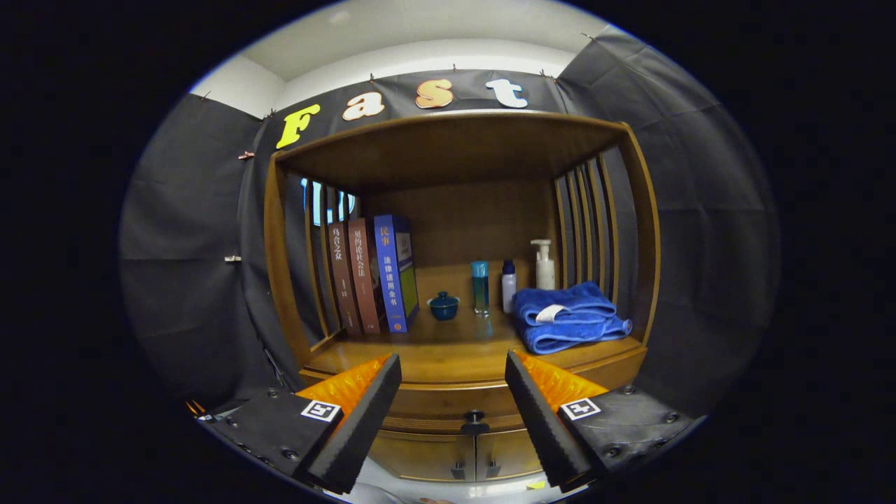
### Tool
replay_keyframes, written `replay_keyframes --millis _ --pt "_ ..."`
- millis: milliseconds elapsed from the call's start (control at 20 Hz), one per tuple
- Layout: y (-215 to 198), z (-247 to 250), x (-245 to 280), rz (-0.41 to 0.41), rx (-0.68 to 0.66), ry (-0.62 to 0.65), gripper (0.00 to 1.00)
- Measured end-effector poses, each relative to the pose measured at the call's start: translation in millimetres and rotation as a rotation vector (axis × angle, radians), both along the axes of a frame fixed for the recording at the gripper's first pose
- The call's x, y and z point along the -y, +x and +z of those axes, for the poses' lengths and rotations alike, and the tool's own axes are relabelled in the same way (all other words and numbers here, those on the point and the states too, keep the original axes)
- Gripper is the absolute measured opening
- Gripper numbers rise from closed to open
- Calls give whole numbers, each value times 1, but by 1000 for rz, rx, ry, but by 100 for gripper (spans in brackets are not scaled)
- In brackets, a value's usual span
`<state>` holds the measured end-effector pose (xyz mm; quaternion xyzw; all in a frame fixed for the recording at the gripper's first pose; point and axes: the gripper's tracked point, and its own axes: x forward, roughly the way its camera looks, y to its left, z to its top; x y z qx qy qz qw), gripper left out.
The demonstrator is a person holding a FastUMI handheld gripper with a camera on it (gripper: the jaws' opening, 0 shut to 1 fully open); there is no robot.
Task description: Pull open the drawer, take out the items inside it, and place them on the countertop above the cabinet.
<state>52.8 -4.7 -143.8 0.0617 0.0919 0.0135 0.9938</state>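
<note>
A wooden cabinet stands ahead of me with its countertop [448, 353] at finger height. Below the counter's front edge the drawer front [448, 404] is closed, with a small dark knob [474, 420] at its middle. My gripper [453, 371] is open, its two black-padded fingers [364, 420] spread wide on either side of the knob and a little short of the cabinet. Nothing is held between them. The drawer's contents are hidden.
On the counter stand three books [371, 276] at the left, a small blue lidded cup [444, 306], a blue bottle [480, 287], a small white bottle [509, 285], a pump bottle [544, 264] and a folded blue towel [567, 316]. Two cabinet doors [434, 455] sit below the drawer.
</note>
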Motion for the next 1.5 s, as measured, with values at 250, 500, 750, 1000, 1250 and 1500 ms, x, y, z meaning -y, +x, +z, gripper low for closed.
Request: replay_keyframes --millis 250,500,750,1000,1250,1500 --pt "20 -59 6 -9 -91 -13 98" --pt "37 -125 5 -8 -195 -19 98" --pt "50 -165 8 -9 -257 5 98" --pt "55 -184 2 0 -304 -32 57" --pt "54 -187 2 10 -312 -41 38" --pt "52 -184 4 20 -340 -60 34"
